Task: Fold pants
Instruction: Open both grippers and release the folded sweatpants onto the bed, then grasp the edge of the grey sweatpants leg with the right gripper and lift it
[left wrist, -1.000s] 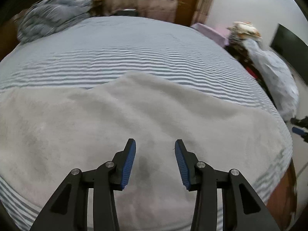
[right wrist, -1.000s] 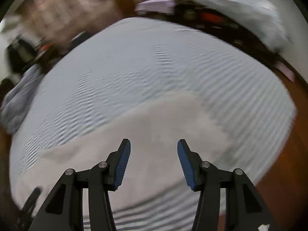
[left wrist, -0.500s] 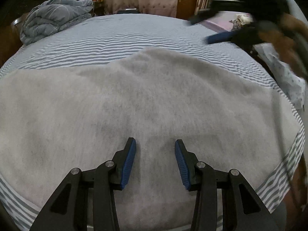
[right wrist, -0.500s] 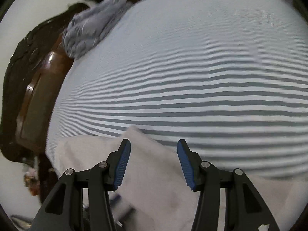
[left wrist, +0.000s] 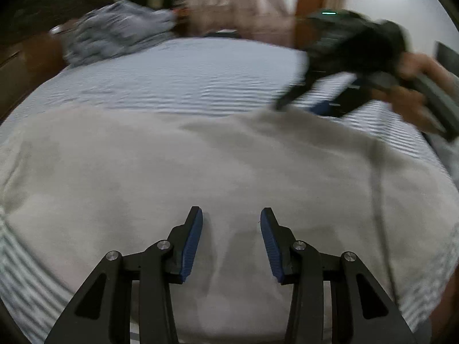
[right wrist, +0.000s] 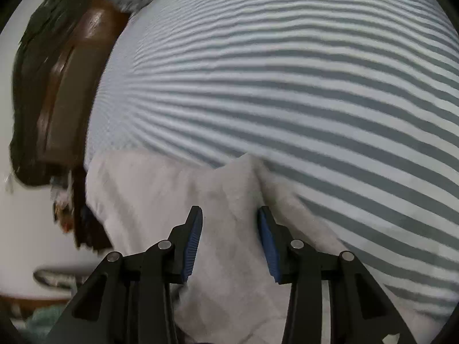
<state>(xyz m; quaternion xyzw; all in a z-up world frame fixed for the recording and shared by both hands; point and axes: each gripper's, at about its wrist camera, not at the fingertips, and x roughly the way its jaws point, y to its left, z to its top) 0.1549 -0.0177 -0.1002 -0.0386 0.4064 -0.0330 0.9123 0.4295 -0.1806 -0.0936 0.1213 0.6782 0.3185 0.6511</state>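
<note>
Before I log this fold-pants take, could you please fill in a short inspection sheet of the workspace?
Surface: bed with a grey-and-white striped sheet.
Job's things: pale fleecy pants spread flat near the bed's front edge; one far corner is bunched up.
Clutter: crumpled grey quilt at the far end.
Grippers: left gripper open above flat cloth, nothing between the jaws; right gripper closing, with the bunched corner between its jaws.
Cables: one thin dark line crosses the cloth, too blurred to identify.
Surroundings: brown wooden bed frame, curtains, door, white walls.
</note>
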